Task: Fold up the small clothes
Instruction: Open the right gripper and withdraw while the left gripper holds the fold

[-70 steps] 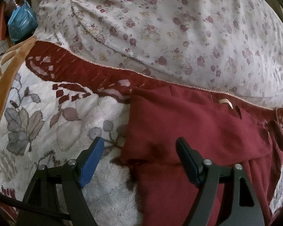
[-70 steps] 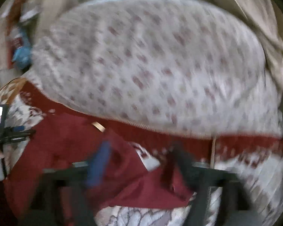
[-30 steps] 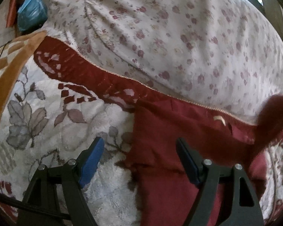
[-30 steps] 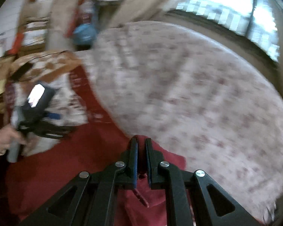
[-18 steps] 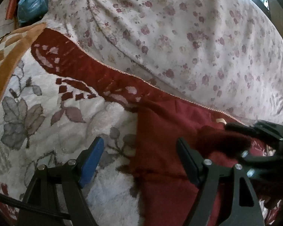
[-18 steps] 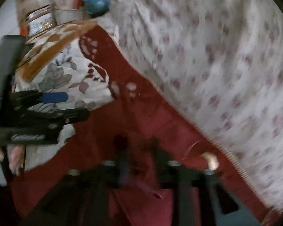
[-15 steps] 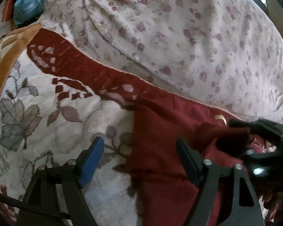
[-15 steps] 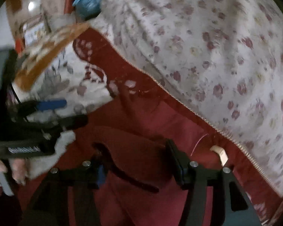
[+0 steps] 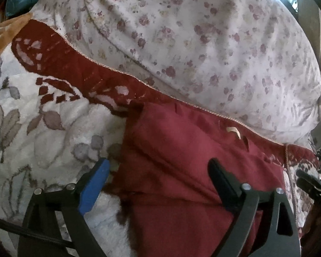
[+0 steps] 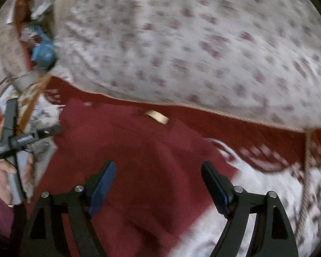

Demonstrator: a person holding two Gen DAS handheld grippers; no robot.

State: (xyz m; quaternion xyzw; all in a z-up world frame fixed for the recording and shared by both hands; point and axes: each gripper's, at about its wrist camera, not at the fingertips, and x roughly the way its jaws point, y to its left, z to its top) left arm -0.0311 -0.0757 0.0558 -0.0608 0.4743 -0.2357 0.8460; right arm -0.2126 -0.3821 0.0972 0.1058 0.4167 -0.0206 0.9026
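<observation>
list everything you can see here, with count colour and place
garment: one, dark red, folded on the blanket
tag: one, tan, at the garment's far edge
blanket: one, white fleece with grey leaves and a red border, under the garment
quilt: one, pale with small red flowers, behind the blanket
bag: one, blue, far left
left gripper: one, black, open above the garment's left edge
right gripper: one, black, open above the garment, nothing held
hand: one, holding the left gripper's handle

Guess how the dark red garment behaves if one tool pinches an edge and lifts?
Likely floppy: the dark red garment lies in soft creases and folded layers, so it should drape and unfold. Probably light, thin cloth. It may drag on the fluffy blanket rather than slide.
</observation>
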